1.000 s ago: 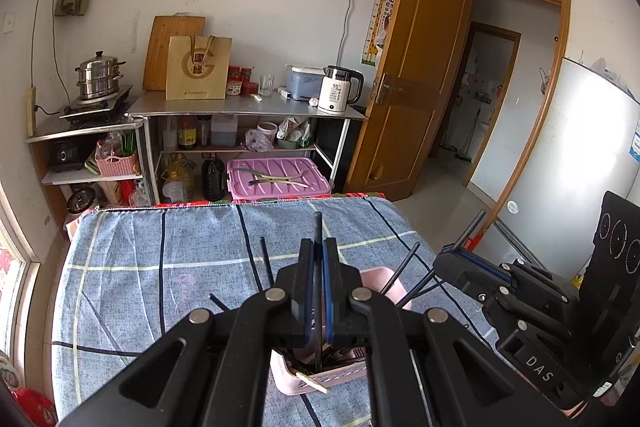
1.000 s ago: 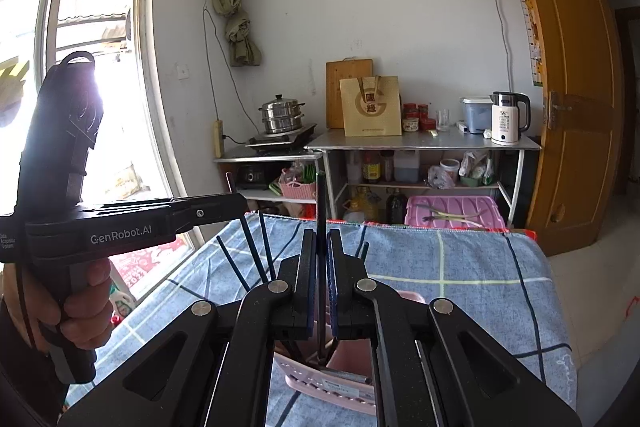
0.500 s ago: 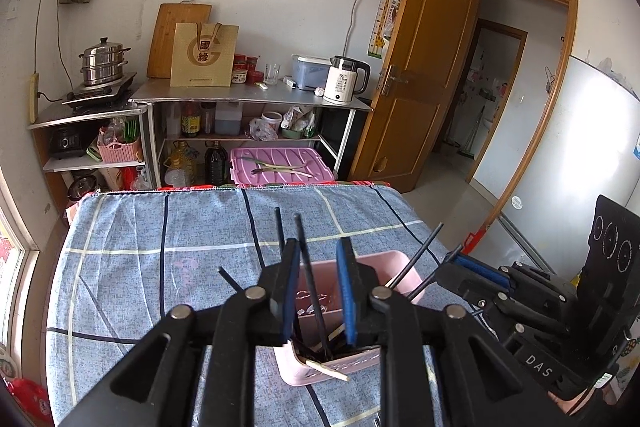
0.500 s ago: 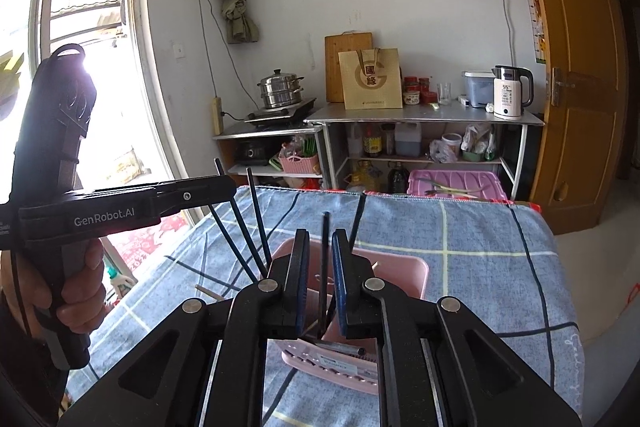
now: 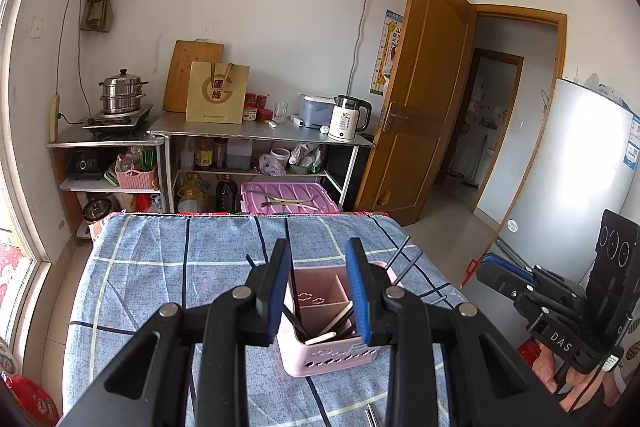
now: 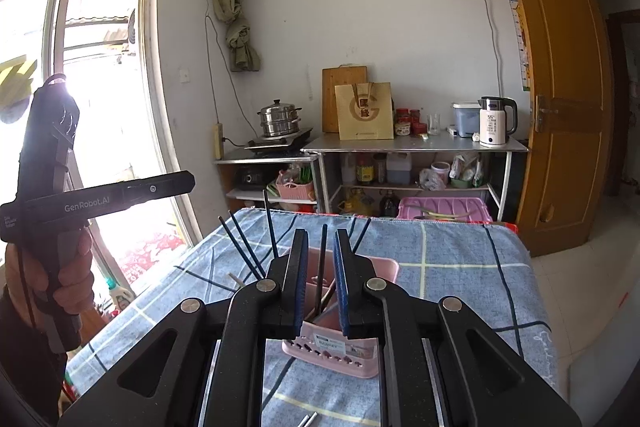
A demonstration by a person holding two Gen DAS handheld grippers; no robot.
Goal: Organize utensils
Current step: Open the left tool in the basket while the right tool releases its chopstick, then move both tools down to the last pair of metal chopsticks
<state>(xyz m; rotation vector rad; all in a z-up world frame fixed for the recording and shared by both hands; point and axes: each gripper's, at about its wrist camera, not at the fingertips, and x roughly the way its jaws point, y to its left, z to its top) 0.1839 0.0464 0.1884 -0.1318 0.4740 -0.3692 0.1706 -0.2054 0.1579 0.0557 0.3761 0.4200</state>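
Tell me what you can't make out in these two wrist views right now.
- Left wrist view: the lower parts of the chopsticks are hidden inside the pink basket.
- Right wrist view: the basket's label is too small to read.
- Both views: the metal utensil is cut off by the bottom edge.

1. The pink utensil basket [image 5: 320, 359] looks like smooth moulded plastic, faintly glossy.
2. Black chopsticks [image 6: 248, 247] in it are slick and dark; one pale stick [image 5: 322, 337] looks like bare wood.
3. The blue checked tablecloth [image 5: 160, 267] is matt woven cloth.
4. Far left, the steamer pot [image 5: 120, 93] is shiny metal.
5. The cutting board [image 5: 188, 67] is wood; the bag [image 5: 218, 93] is matt paper.
6. The left gripper [image 5: 319, 289] is matt black plastic with blue pads.
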